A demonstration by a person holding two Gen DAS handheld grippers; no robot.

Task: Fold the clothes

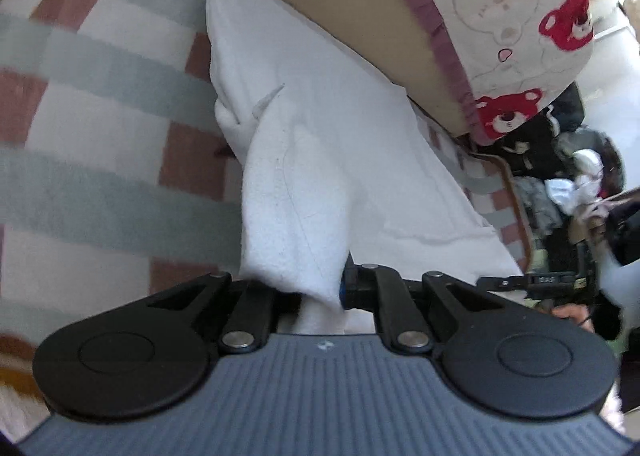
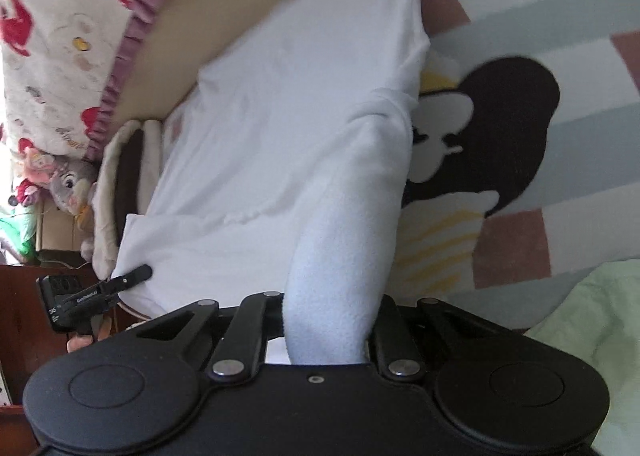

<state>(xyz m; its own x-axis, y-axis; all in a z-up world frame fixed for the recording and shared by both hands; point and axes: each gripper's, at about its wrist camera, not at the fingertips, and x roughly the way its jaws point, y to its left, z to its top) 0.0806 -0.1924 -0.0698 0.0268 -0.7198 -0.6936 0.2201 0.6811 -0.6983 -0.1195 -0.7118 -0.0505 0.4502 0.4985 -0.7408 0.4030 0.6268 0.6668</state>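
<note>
Left wrist view, near field: left gripper [image 1: 320,296] has its 2 black fingers clamped together on a bunched corner of the white fleece garment [image 1: 320,160], which rises from between them and spreads away over the checked pink, grey and white blanket [image 1: 100,96]. At right edge of the same view, the right gripper [image 1: 520,281] is partly visible, blurred, at the garment's other hemmed corner, with skin of a hand just below it. Mid field: garment lies flat on the blanket, one fold ridge running up from the left gripper. Far field: tan flat panel [image 1: 340,8] overlaps the garment's far edge; beyond it, cream cushion with red bear print and a mauve frill [image 1: 520,16]. Dark clutter at far right, not identifiable. Right wrist view, near field: right gripper [image 2: 324,320] pinches a thick roll of the same garment [image 2: 280,116] between its closed fingers. Left gripper [image 2: 128,276] shows at lower left, its tip on the garment's corner. Blanket [image 2: 540,16] here carries a dark brown cartoon figure [image 2: 512,104] just beside the garment's right edge; pale green cloth [image 2: 592,336] at lower right. Far left: grey plush rabbit toy [image 2: 70,186] below the cushion [image 2: 60,36].
</note>
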